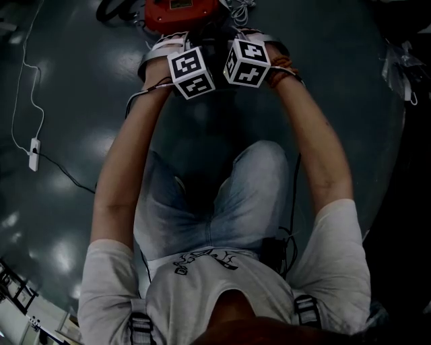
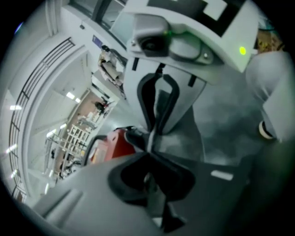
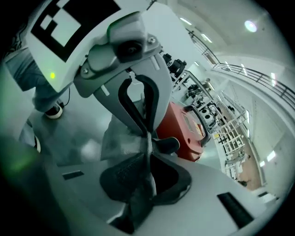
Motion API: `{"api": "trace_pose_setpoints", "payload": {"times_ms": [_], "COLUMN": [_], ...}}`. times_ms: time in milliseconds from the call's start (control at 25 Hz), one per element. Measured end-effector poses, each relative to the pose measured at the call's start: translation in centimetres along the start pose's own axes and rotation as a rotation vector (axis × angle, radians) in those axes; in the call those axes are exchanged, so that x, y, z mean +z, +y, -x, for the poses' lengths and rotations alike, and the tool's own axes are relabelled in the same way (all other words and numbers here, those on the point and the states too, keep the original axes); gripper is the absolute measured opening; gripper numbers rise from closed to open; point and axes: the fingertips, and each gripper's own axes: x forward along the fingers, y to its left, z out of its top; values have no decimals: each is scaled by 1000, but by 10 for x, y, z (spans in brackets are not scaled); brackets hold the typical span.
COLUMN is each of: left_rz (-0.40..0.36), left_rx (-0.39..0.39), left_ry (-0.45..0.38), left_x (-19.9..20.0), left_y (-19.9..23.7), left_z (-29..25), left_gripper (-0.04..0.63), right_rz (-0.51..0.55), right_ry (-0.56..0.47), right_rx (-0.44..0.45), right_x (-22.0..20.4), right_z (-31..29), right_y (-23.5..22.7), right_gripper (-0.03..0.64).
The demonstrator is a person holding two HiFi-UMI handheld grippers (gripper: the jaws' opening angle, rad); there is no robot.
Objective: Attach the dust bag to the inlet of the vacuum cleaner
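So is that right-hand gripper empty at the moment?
No, the right gripper has its fingers closed on a fold of the grey dust bag.

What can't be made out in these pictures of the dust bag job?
- The inlet of the vacuum cleaner: in the head view it is cut off at the top edge and hidden behind the marker cubes.
- The dust bag: the right gripper view shows only grey folds, and the left gripper covers the rest.
- Whether bag meets inlet: no view shows it.

a white t-shirt (image 1: 222, 286) tops faded blue jeans (image 1: 252, 195).
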Motion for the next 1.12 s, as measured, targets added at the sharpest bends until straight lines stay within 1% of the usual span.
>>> {"api": "trace_pose_setpoints", "payload": {"times_ms": [40, 120, 200, 280, 320, 360, 440, 480, 520, 560, 640, 800, 960, 1040, 1120], "left_rz": [-11, 0, 27, 77, 124, 186, 336, 416, 492, 560, 667, 810, 925, 979, 1017], "left_rx": [6, 20, 45, 96, 130, 162, 204, 214, 214, 207, 182, 163, 157, 146, 126], "left_ry": [0, -15, -39, -68, -90, -119, -185, -216, -243, -264, -291, -329, -344, -349, -362], "left_x": [1, -2, -4, -5, -5, -4, 0, 0, 1, 0, -3, -10, -20, -24, -23], "left_y": [1, 3, 3, 6, 9, 14, 21, 23, 23, 21, 13, -2, -13, -18, -20], "left_z": [-2, -2, 2, 13, 22, 32, 54, 63, 69, 74, 76, 70, 64, 62, 62], "left_gripper": [26, 26, 34, 61, 66, 67, 64, 51, 19, 5, 5, 5, 5, 3, 3], "right_rz": [-49, -140, -233, -332, -385, -442, -569, -634, -697, -755, -850, -986, -1117, -1150, -1128], "right_ry": [-17, -50, -83, -108, -123, -142, -187, -215, -246, -276, -331, -419, -478, -511, -518], "right_rx": [-7, -9, -10, -38, -67, -103, -181, -217, -245, -264, -284, -292, -302, -316, -326], "right_x": [-1, 1, 4, 6, 7, 7, 8, 8, 10, 13, 19, 24, 24, 30, 37], "right_z": [0, -1, 1, 9, 16, 24, 40, 47, 53, 57, 59, 46, 40, 44, 45], "right_y": [-2, -6, -8, -9, -9, -9, -9, -9, -8, -6, 1, 18, 25, 21, 20], "right_gripper": [60, 60, 60, 61, 61, 61, 61, 61, 61, 61, 60, 43, 21, 12, 12]}}
